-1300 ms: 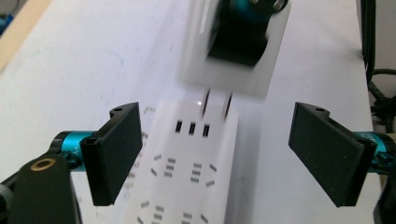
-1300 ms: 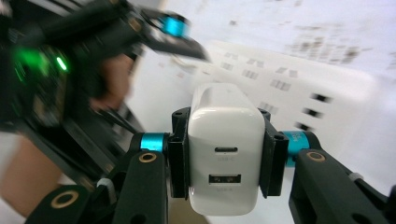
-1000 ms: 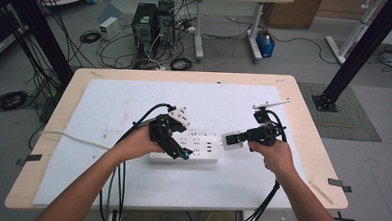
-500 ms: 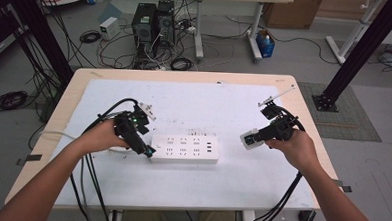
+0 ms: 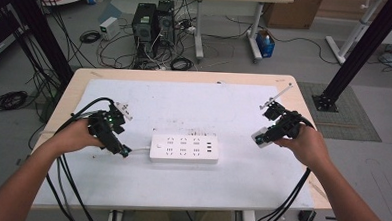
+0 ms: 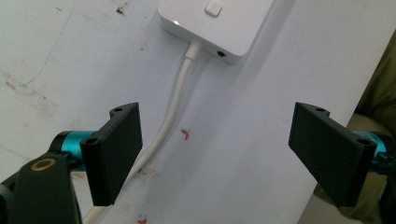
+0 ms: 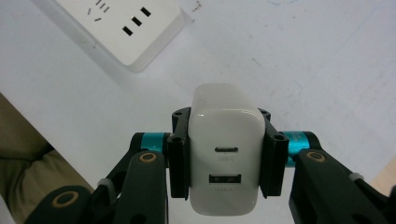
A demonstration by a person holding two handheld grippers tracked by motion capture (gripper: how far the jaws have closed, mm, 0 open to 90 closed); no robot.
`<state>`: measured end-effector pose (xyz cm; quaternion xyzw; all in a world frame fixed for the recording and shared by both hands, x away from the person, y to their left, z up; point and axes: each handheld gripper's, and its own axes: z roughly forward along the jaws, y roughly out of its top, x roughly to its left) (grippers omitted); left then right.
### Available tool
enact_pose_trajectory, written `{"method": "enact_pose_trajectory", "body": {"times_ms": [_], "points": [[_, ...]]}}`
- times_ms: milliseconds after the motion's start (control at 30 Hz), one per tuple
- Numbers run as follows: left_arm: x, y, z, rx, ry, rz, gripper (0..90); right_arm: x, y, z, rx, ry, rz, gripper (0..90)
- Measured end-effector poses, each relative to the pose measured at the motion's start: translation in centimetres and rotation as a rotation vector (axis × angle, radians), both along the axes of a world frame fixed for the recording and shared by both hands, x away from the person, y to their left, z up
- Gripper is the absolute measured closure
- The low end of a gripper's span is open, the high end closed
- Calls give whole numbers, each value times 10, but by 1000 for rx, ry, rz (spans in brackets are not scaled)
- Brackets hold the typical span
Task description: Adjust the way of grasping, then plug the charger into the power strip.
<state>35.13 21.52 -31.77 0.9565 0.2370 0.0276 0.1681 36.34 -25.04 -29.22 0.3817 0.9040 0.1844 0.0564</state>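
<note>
A white power strip (image 5: 184, 148) lies flat on the white mat in the middle of the table, its end and white cord (image 6: 173, 112) close ahead in the left gripper view. My left gripper (image 5: 122, 151) hovers just left of the strip with its jaws wide apart over the cord and nothing between them. My right gripper (image 5: 261, 138) is off to the strip's right, shut on a white USB charger (image 7: 225, 151) whose two ports face the camera. A corner of the power strip (image 7: 122, 30) appears beyond it.
A white mat (image 5: 199, 105) covers most of the wooden table (image 5: 304, 102). Black cables trail from both grippers over the near edge. Computer towers (image 5: 152, 23) and tangled wires sit on the floor behind the table, and a black frame post (image 5: 359, 52) stands at the right.
Both hands have drawn apart from the power strip. The left gripper moved left and slightly toward the near edge; the right gripper moved right, carrying the charger.
</note>
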Motion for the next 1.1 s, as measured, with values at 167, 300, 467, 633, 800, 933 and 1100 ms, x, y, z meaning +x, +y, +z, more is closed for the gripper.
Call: {"method": "enact_pose_trajectory", "body": {"times_ms": [167, 300, 467, 633, 800, 933, 1100], "points": [[-5, 11, 3, 43, -63, 14, 176, 0, 0, 6, -65, -21, 27, 622], [-4, 16, 2, 126, -81, 15, 177, -1, 0, 9, -89, -17, 43, 622], [-6, 21, -1, 130, -88, 43, 176, -4, -2, 14, -112, -7, 70, 622], [-5, 24, 3, 107, -106, 66, 177, -5, -1, 15, -93, -17, 79, 622], [-4, 25, 2, 84, -112, 88, 176, -5, 7, 15, -79, -27, 109, 622], [-2, 26, -1, 80, -114, 85, 176, -1, 19, 16, -60, -25, 135, 622], [0, 30, -7, 39, -105, 102, 177, 7, 38, 14, -67, -8, 185, 621]]}}
